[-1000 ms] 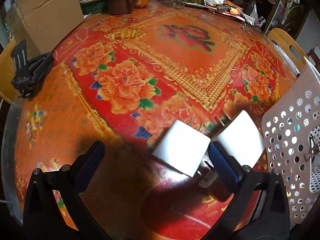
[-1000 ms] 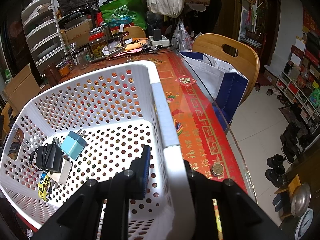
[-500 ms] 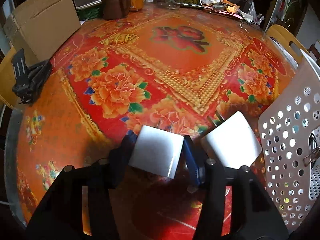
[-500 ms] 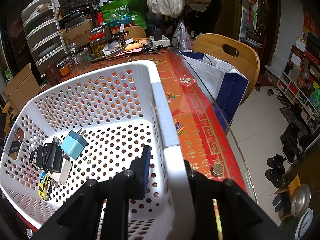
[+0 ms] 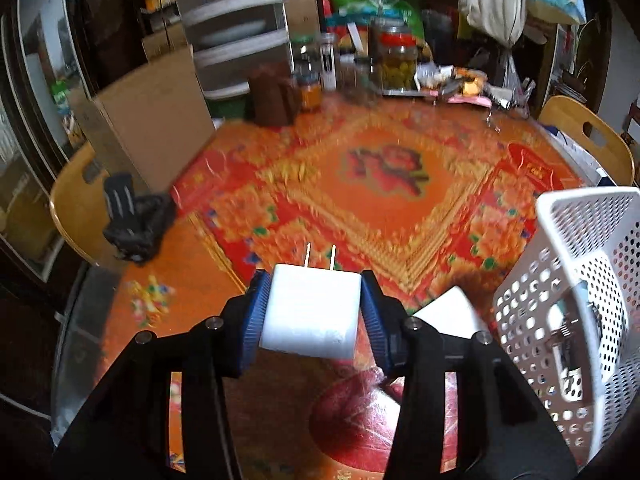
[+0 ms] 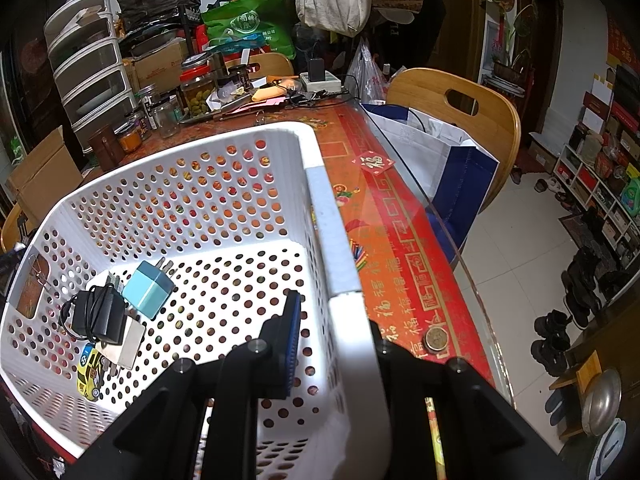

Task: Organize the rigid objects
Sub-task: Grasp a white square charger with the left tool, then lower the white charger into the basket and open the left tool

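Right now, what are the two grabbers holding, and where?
Left gripper pinches the white charger by its flat sides. Right gripper clamps the white basket by its rim.

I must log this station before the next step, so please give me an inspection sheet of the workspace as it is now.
Surface: red and orange floral tablecloth under a glass top.
Job's things: white cube plug charger held off the table; second white charger on the cloth; white perforated plastic basket holding a light blue plug adapter, a black charger with cord and a yellow toy car.
Clutter: jars, brown mug, cardboard box, coin.
Grippers: left gripper shut on the cube charger; right gripper shut on the basket rim.
Cables: power strip with leads.
Surroundings: wooden chairs, drawer tower, shoes.
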### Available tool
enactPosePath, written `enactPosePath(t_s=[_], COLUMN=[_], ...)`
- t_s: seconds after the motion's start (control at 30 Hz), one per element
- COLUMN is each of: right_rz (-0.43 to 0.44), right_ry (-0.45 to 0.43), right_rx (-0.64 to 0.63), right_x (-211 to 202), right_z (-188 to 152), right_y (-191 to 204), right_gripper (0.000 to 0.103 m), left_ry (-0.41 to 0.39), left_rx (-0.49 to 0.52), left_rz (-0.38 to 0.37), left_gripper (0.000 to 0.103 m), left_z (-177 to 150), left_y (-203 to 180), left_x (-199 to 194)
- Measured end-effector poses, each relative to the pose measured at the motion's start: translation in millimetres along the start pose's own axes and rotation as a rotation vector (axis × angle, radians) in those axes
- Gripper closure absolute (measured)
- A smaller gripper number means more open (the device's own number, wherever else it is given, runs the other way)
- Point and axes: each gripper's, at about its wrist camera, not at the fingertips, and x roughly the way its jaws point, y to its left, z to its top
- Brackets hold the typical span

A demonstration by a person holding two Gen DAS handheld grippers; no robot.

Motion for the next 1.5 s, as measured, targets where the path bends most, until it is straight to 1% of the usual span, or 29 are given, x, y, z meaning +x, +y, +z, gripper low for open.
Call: enactPosePath(t_s=[0.17, 0.33, 0.53, 0.73, 0.8, 0.9, 1.13, 1.27, 1.37, 1.5], right_rz=[0.0, 0.0, 0.0, 0.003, 0.004, 0.005, 0.013, 0.017, 0.019, 0.022], right_ry=[0.0, 0.0, -0.001, -0.002, -0.003, -0.003, -0.006, -0.007, -0.007, -0.009], right_rx=[0.0, 0.0, -0.001, 0.0, 0.0, 0.0, 0.002, 0.002, 0.001, 0.001], right_x=[0.0, 0.2, 0.1, 0.4, 0.1, 0.2, 1.7, 2.4, 2.6, 3.4], right_z=[0.1, 0.7, 1.1, 2.1, 3.6, 3.9, 6.1, 4.5, 4.2, 4.5], right_y=[0.2, 1.0, 1.9, 3.5, 5.3, 5.8, 8.9, 6.5, 6.3, 7.0], right_gripper=[0.085, 0.085, 0.085, 0.084, 0.084, 0.084, 0.084, 0.084, 0.084, 0.084], left_ry=[-0.061, -0.11, -0.178, -0.187, -0.172, -0.125, 0.049, 0.138, 0.195, 0.225], left_rx=[0.017, 0.051, 0.125, 0.204, 0.236, 0.298, 0.445, 0.513, 0.548, 0.601], left_rz=[0.0, -0.018, -0.069, -0.136, -0.164, -0.215, -0.302, -0.329, -0.347, -0.332], left_gripper=[0.061, 0.061, 0.061, 0.061, 0.061, 0.062, 0.063, 0.063, 0.063, 0.063], left_z=[13.1, 20.7, 34.6, 44.4, 45.2, 41.2, 19.2, 5.9, -0.9, -6.1], left_y=[-7.4, -25.1, -66.2, -111.1, -129.6, -159.4, -236.0, -270.3, -285.1, -294.3], left_x=[-30.5, -61.2, -103.7, -123.1, -124.5, -120.0, -88.5, -68.4, -52.0, -41.4])
